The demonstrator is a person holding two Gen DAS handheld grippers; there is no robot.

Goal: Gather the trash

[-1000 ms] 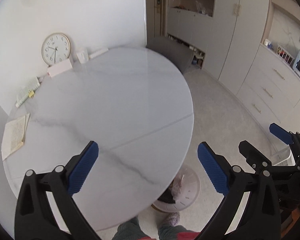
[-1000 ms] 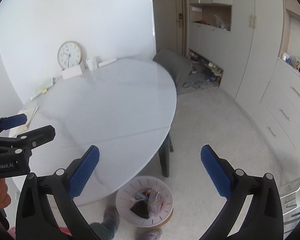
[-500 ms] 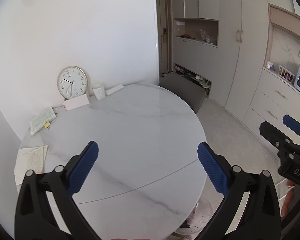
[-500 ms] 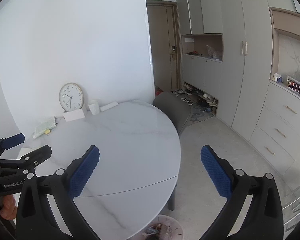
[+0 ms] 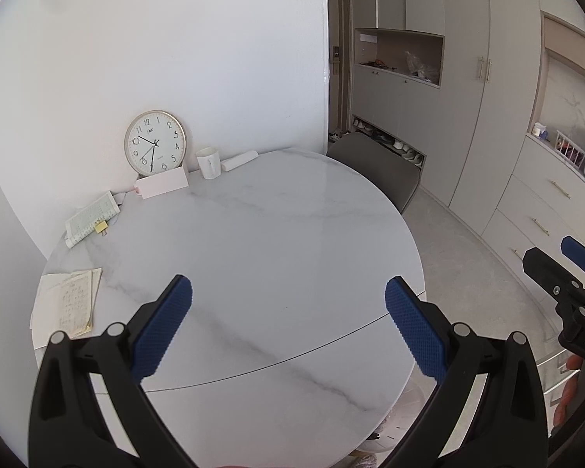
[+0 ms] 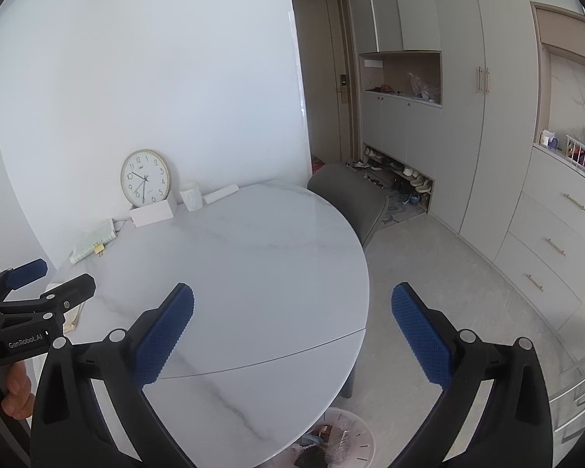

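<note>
Marble table (image 5: 277,241), clock (image 5: 155,142), mug (image 5: 208,162)

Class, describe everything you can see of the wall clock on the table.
The clock is round, with a slim gold-coloured rim, white face, dark numerals and thin dark hands. It stands upright at the back of the marble table, leaning against the white wall. A pale pink box sits before its lower edge; a white mug stands beside it.

A clock (image 5: 155,142) leaned at the table's (image 5: 277,234) far edge. A mug (image 5: 208,162) stood beside the clock. Papers (image 5: 68,304) lay at the table's left edge.
</note>
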